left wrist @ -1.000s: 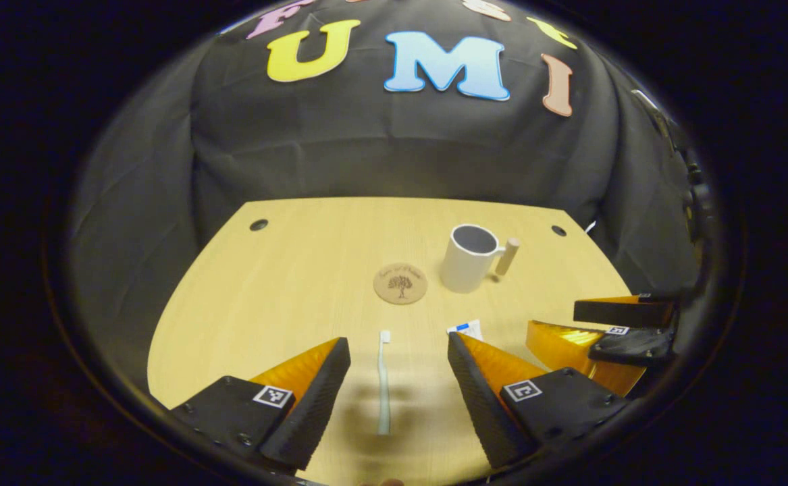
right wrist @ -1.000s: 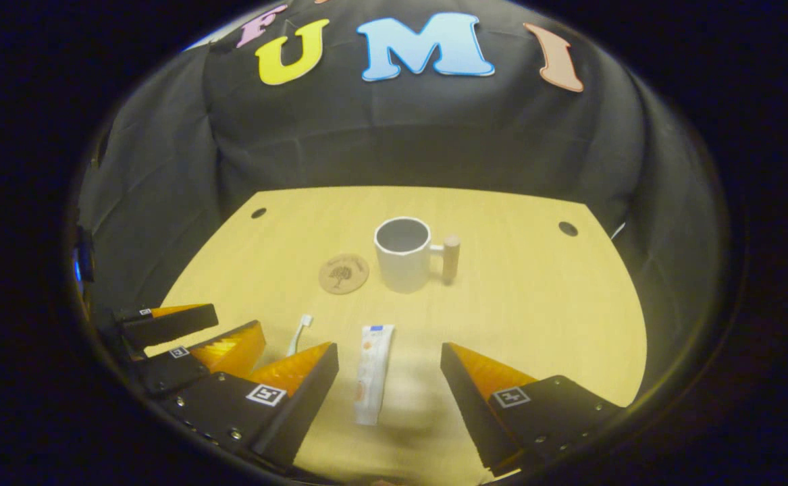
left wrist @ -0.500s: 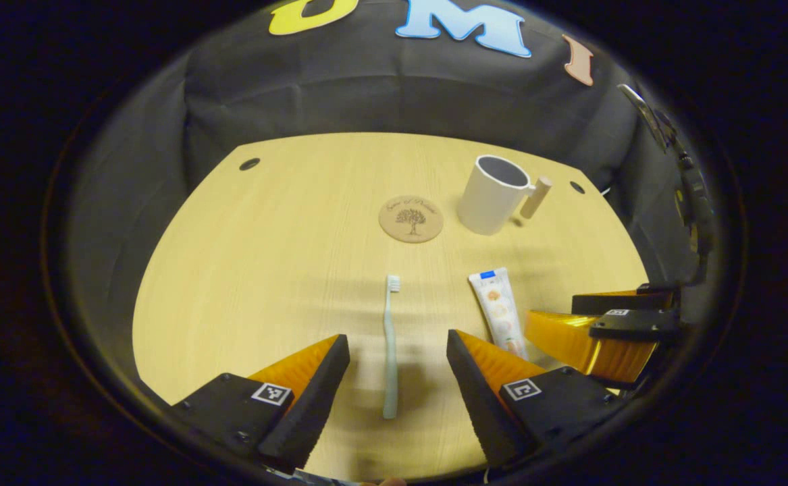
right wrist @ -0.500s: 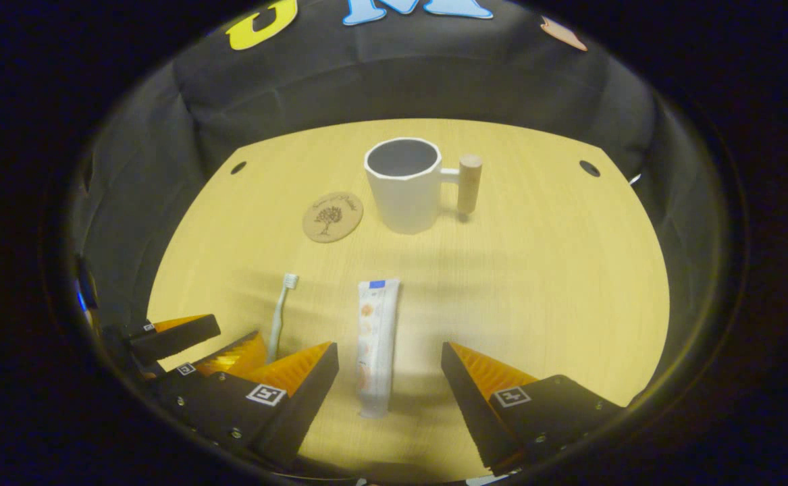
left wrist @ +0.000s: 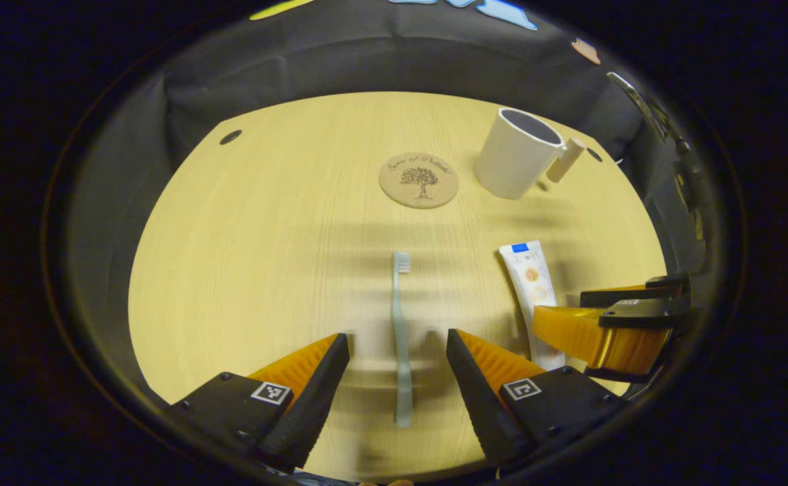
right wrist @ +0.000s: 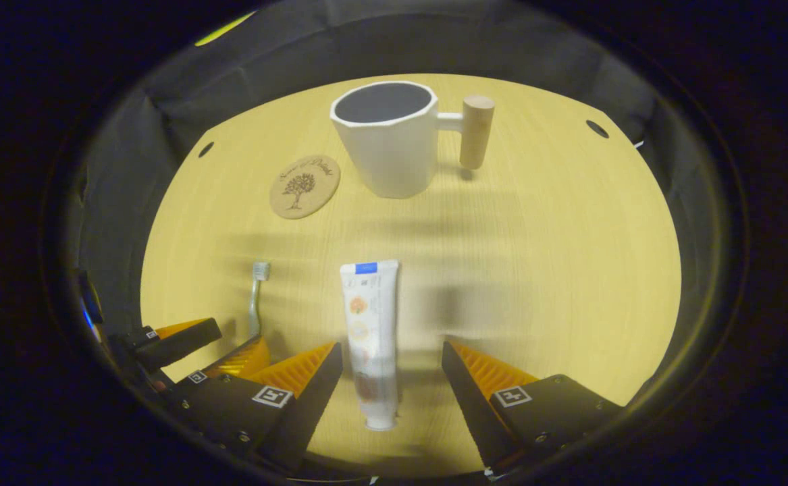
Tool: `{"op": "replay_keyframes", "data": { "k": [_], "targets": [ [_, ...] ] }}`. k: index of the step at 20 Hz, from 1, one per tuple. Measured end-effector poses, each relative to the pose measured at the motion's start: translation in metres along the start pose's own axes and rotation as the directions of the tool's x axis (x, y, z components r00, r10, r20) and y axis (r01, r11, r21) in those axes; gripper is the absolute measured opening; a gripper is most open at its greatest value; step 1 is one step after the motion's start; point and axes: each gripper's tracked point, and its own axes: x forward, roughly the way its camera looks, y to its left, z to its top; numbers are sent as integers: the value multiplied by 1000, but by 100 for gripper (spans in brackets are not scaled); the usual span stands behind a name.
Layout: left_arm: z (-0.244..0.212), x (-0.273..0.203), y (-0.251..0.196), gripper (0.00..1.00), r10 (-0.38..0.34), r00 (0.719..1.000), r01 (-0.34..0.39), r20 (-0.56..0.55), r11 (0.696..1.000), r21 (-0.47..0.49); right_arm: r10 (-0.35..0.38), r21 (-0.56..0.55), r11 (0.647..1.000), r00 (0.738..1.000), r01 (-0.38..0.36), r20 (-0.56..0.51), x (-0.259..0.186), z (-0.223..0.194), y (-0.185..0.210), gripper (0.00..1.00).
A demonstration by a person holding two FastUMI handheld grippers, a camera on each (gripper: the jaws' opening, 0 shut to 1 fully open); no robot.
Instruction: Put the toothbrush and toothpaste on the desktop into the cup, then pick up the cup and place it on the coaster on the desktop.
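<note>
Toothbrush (left wrist: 400, 337) is laid flat on the desk (left wrist: 265, 236), long axis running near-to-far, handle between the wide-open, empty left gripper (left wrist: 397, 371) fingers. Toothpaste (right wrist: 370, 337) is framed likewise by the open, empty right gripper (right wrist: 391, 374). Cup (right wrist: 387, 138) is seen far.

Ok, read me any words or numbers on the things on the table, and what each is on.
Coaster: a line of script above a tree drawing, too small to read.
Toothpaste: coloured pictures and a blue patch, no legible text.
Cup, toothbrush: none.
Left gripper, right gripper: coded square tags, no words.
</note>
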Motion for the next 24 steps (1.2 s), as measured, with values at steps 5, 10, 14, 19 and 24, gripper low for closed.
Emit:
{"op": "replay_keyframes", "data": {
  "k": [5,10,14,19,24],
  "targets": [
    [-4,12,1,98,5,998,-5,-55,1000,5,-29,4,1000,999,29,-47,10,-3,-4,92],
    [-2,23,-4,99,17,996,-13,-92,999,39,-81,-30,996,993,78,-90,19,-6,-12,88],
    [-1,24,-9,96,19,992,-12,-123,998,57,-116,-29,993,987,113,-109,20,-5,-14,85],
    [1,27,-10,95,26,987,-18,-161,999,48,-129,23,991,981,134,-145,22,-4,-14,85],
    [3,27,-14,89,19,977,-4,-212,997,72,-133,48,988,973,144,-189,23,-3,-13,85]
  ]
}}
